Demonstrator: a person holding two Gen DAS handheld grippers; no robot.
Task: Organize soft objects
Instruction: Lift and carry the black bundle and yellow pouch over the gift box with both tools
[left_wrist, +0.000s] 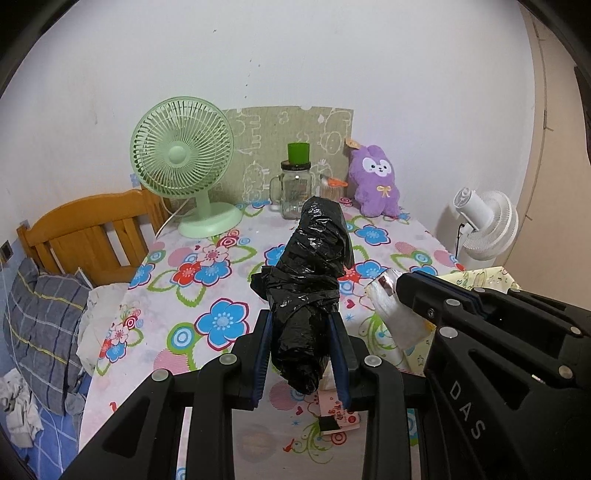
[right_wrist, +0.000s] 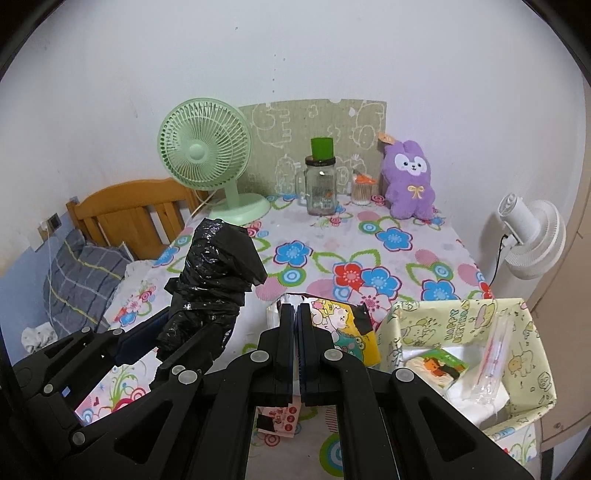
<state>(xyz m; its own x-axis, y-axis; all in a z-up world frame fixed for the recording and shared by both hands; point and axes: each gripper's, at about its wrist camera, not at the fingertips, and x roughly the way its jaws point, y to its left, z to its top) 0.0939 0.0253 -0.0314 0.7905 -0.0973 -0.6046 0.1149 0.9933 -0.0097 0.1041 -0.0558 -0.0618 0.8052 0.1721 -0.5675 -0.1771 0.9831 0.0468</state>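
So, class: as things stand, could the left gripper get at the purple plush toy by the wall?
Probably not yet. The left gripper is shut on the black plastic bundle, so its jaws are occupied. The table before the purple plush toy looks clear.

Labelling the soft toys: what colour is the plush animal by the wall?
Purple plush animal, white face, small yellow bow; clearest in the right wrist view.

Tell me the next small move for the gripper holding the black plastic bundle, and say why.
Probably carry it right, over the yellow cartoon-print fabric box. The left gripper is clamped on the crinkled black plastic-wrapped bundle, held clear above the floral tablecloth, and the open box already holds small packets. The right gripper is shut on a cartoon-print tissue pack.
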